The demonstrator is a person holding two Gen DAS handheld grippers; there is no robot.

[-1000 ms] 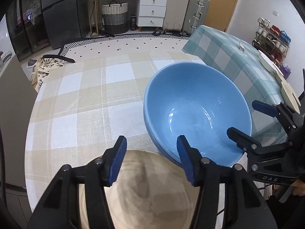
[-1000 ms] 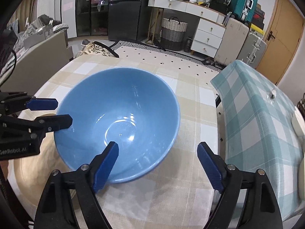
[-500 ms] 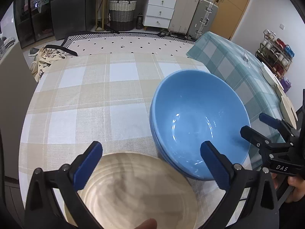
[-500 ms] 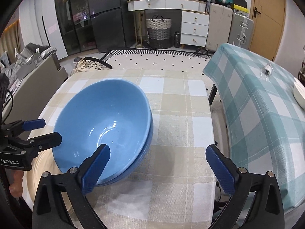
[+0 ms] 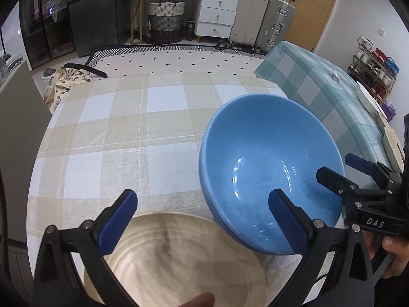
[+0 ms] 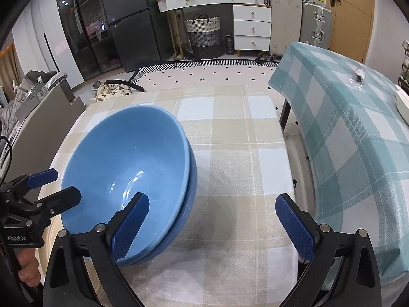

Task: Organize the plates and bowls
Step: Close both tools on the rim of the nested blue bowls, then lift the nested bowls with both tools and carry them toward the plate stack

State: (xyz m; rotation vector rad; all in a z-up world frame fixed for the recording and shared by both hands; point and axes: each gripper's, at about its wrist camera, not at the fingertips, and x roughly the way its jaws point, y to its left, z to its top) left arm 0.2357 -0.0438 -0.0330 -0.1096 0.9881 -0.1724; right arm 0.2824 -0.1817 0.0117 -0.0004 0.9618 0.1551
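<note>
Two blue bowls (image 5: 268, 168) (image 6: 127, 179) sit nested on the beige checked table (image 5: 115, 140). A beige plate (image 5: 179, 261) lies beside them at the table's near edge. My left gripper (image 5: 204, 220) hovers over the plate's far rim, open wide, with nothing pressed between its blue pads. My right gripper (image 6: 213, 220) is also open wide. Its left finger (image 6: 130, 227) stands in front of the bowls' near rim, and its right finger is over bare cloth. Each gripper shows in the other's view, the right gripper (image 5: 337, 166) by the bowls' right side and the left gripper (image 6: 58, 185) by their left side.
A second table under a teal checked cloth (image 6: 358, 128) stands close on the right, across a narrow gap. It carries pale dishes (image 5: 368, 99) at its far side. A grey cabinet (image 6: 38, 117) borders the left. A hand (image 5: 391, 243) holds the right gripper.
The left jaws went from half spread to wide over the plate. The right jaws widened a little, and the right gripper slid rightward and rolled, so the bowls now sit further left in its view.
</note>
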